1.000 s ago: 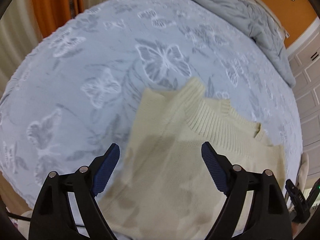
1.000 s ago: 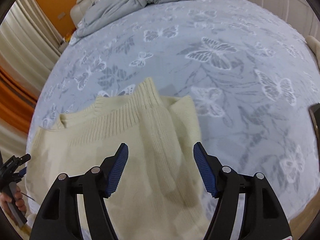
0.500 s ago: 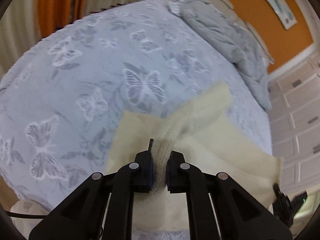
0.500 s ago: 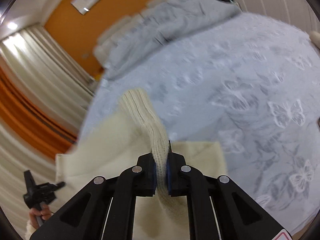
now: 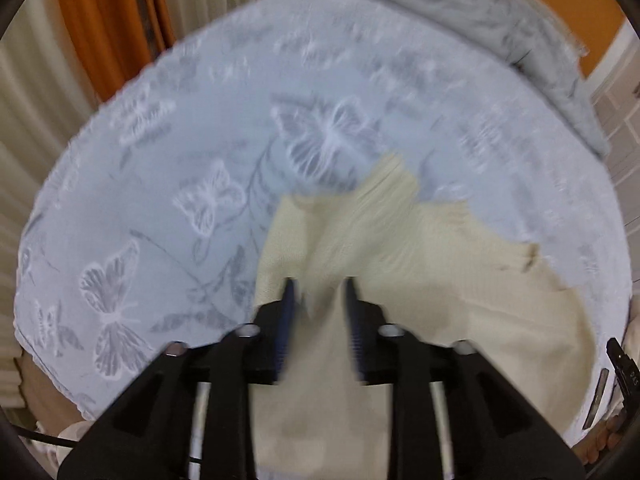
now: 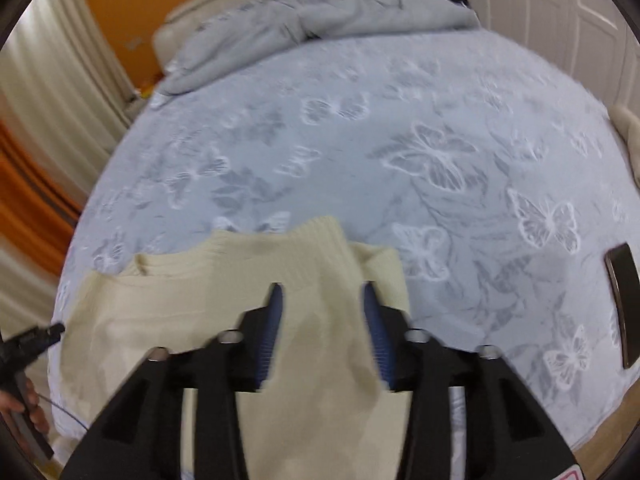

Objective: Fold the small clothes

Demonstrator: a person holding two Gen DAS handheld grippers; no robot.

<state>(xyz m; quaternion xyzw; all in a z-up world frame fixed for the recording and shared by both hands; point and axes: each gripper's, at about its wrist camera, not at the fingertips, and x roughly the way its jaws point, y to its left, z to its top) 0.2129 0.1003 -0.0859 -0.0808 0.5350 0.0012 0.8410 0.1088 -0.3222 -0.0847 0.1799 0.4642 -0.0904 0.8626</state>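
Observation:
A cream knitted sweater (image 5: 440, 272) lies flat on the butterfly-print bed cover (image 5: 200, 128). One sleeve lies folded over its body, and the sleeve's ribbed cuff (image 5: 394, 176) points toward the far side. My left gripper (image 5: 319, 286) hovers over that sleeve. Its jaws are opening, and its blue pads (image 5: 286, 320) stand clear of the fabric. In the right wrist view the same sweater (image 6: 180, 312) shows its other sleeve folded in, cuff (image 6: 320, 236) pointing away. My right gripper (image 6: 322, 290) is above it. Its jaws are opening too, with the knit below them untouched.
A crumpled grey duvet (image 6: 304, 12) lies at the head of the bed. A dark flat phone-like object (image 6: 622, 304) rests on the cover to the right. Orange and cream curtains (image 5: 108, 20) hang at the left, and white panelled doors (image 6: 560, 8) stand at the right.
Both grippers closed on a sleeve and lifted it half a second ago. Now both have let go, the sleeves lie on the sweater and the jaws stand apart.

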